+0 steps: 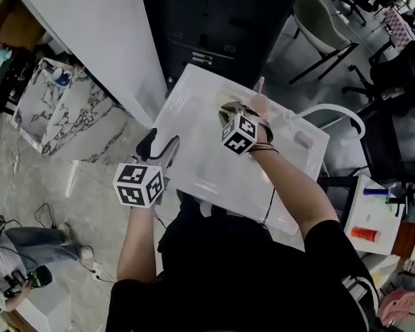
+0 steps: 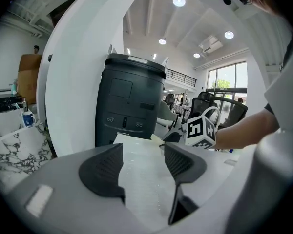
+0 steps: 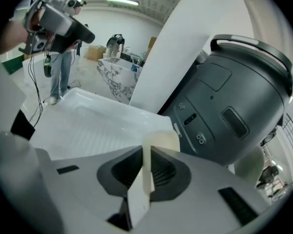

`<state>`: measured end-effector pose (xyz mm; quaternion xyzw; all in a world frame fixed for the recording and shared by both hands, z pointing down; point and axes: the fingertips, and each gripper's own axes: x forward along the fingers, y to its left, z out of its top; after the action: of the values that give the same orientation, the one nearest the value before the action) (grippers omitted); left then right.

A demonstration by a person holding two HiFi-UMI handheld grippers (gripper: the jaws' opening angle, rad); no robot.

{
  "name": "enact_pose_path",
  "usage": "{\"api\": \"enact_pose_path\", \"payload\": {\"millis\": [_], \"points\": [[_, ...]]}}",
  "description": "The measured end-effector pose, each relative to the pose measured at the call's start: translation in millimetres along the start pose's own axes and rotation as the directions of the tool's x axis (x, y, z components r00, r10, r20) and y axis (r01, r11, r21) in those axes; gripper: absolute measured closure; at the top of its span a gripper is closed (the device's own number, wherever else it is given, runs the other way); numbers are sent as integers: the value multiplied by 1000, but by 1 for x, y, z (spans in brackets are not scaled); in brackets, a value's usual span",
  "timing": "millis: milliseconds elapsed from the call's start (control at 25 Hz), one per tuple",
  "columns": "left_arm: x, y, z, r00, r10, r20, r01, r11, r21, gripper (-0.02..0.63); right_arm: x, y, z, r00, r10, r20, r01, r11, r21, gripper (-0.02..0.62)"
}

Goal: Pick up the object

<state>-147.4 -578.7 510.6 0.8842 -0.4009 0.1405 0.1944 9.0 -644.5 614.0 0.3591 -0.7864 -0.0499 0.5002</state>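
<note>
The right hand-held gripper (image 3: 145, 165) is closed on a thin, pale cream flat object (image 3: 158, 141), its two dark ribbed pads pressed against the object's flat faces. In the right gripper view the object sits dead centre in the lower half of the frame. It is pinched between the jaws, and its broader far end sticks out past the jaw tips.

The left hand-held gripper (image 2: 144, 156) holds nothing. Its jaws stand wide apart at the bottom of the left gripper view, and only the ridged top of the white bench (image 2: 141, 189) shows between them. In the head view it hangs at the bench's lower left edge, well apart from the object, while the right one is over the middle of the bench.

By count there are two hand-held grippers, each with one black-and-white marker cube (image 1: 240, 133), and one cream object. There is also one white bench and one dark grey drum-shaped machine (image 3: 229, 106) standing just past the bench's far edge.

The object is turned edge-on to the right gripper's camera. Its long axis runs along the jaws, from the bottom centre of that frame up and away toward the machine. In the head view a pale tip pokes out beyond the right gripper toward the top of the frame. Whether that tip is the object's far end cannot be told.
</note>
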Motion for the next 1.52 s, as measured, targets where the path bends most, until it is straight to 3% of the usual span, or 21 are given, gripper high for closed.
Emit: {"api": "enact_pose_path", "payload": {"millis": [440, 680, 840, 1080, 1240, 1520], "points": [[-46, -64, 10, 996, 65, 53, -67, 997, 39, 342, -109, 16, -4, 969, 14, 248, -67, 976, 207, 548], [-64, -79, 11, 994, 86, 62, -89, 995, 42, 347, -160, 24, -13, 935, 2, 353, -130, 931, 340, 548], [-71, -83, 15, 995, 72, 67, -76, 996, 56, 350, -190, 31, -19, 913, 3, 408, -162, 920, 357, 548], [-81, -70, 26, 996, 48, 73, -54, 995, 81, 356, -228, 28, -13, 882, -56, 468, -146, 912, 384, 548], [-90, -54, 34, 995, 40, 89, -48, 994, 98, 366, -251, 19, -8, 845, -139, 516, -155, 861, 485, 548], [-102, -30, 51, 990, 41, 138, -56, 992, 111, 380, -296, 9, -7, 750, -285, 597, -203, 760, 617, 549]]}}
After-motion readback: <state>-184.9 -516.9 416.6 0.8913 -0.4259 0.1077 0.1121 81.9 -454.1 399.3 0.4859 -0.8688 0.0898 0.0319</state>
